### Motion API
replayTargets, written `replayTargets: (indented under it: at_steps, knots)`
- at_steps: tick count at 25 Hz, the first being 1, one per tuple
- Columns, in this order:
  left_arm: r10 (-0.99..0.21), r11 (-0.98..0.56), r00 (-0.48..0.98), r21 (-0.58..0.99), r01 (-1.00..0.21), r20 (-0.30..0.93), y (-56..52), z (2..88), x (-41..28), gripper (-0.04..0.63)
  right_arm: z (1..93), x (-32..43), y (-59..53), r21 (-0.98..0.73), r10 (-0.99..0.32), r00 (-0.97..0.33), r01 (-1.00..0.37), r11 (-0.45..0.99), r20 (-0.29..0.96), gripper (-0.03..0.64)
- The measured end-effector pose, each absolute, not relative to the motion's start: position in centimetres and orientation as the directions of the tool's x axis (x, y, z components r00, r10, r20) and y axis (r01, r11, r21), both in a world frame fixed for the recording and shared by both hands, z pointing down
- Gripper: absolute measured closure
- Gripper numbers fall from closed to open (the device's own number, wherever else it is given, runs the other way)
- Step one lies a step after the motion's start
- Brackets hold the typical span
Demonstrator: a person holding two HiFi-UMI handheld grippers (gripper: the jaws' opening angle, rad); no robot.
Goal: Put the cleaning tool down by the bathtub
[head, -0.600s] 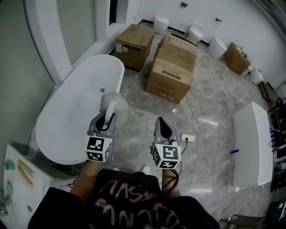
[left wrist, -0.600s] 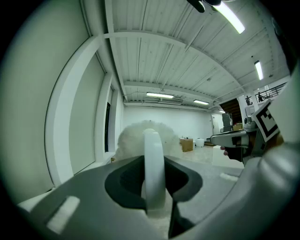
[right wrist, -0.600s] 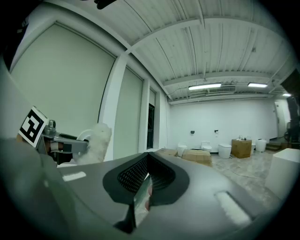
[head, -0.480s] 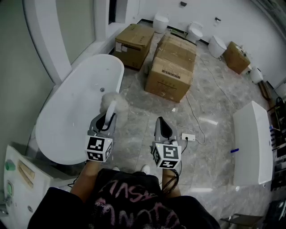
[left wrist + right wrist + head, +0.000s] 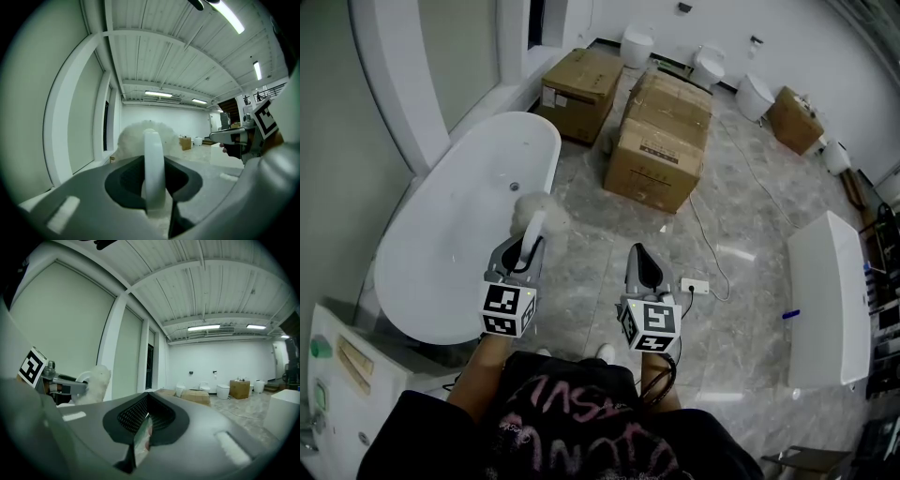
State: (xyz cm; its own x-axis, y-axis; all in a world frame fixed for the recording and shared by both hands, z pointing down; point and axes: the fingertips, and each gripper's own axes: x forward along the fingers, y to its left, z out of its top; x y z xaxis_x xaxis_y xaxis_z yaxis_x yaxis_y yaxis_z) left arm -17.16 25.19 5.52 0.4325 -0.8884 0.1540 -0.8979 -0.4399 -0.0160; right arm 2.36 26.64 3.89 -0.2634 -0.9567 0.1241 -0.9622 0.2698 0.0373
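Head view steeply down on bathtub (image 5: pixel 459 234). Gripper views level, forward; all share far cardboard boxes (image 5: pixel 661 141).

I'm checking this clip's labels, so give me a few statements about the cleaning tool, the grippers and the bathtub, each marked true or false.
1. The left gripper is shut on the cleaning tool, gripping its white handle. True.
2. The cleaning tool lies on the floor beside the bathtub. False: it is held up in the left gripper, with its fluffy head over the bathtub's near rim.
3. The right gripper has its jaws spread wide around a box. False: its jaws stand together and hold no box.
4. Cardboard boxes stand on the floor beyond the bathtub. True.
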Motion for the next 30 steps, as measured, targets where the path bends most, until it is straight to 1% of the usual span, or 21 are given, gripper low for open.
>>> replayTargets:
  at_steps: [7,9,15,24,30]
  knots:
    - [-0.882,-0.45,0.442,-0.012,-0.893,0.161,25.6,6.0,-18.1,0.511,4.8,1.8,27.0,0.059,-0.96,-0.235,-0.967,0.246,0.155,0.604]
    - [-0.879,-0.455,0.446,-0.013,-0.891,0.168,25.8,6.5,-18.6,0.511,4.9,1.1,27.1,0.057,-0.963,-0.226,-0.97,0.236,0.147,0.603]
    - [-0.879,-0.45,0.445,0.011,-0.893,0.173,26.1,7.1,-20.5,0.511,5.3,-0.6,27.5,0.058,-0.961,-0.229,-0.969,0.24,0.154,0.604]
    - [-0.869,-0.462,0.458,0.025,-0.887,0.186,26.0,8.1,-21.5,0.511,6.1,-1.1,28.1,0.079,-0.961,-0.204,-0.972,0.221,0.184,0.603]
    - [-0.864,-0.476,0.471,0.021,-0.879,0.179,25.5,8.2,-21.6,0.511,6.0,-1.1,27.7,0.08,-0.967,-0.19,-0.975,0.206,0.171,0.603]
